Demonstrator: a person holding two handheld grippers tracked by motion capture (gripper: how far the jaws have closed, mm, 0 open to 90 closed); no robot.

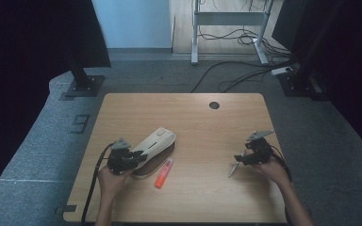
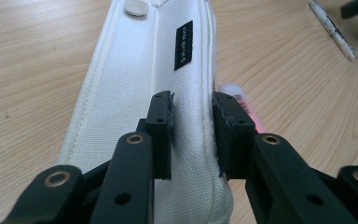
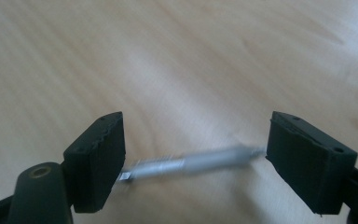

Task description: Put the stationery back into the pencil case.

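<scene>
A white fabric pencil case lies slanted on the wooden table, left of the middle. My left gripper holds its near end. In the left gripper view the jaws of this gripper pinch a raised fold of the case. An orange highlighter lies just right of the case, its pale cap beside the right jaw. My right gripper hovers open over a silver pen. The blurred pen lies crosswise between the wide jaws of the right gripper, untouched.
A dark round cable hole sits near the table's far edge. Two black stand bases stand on the grey carpet beyond the table's far corners. Loose cables and a white desk frame are farther back.
</scene>
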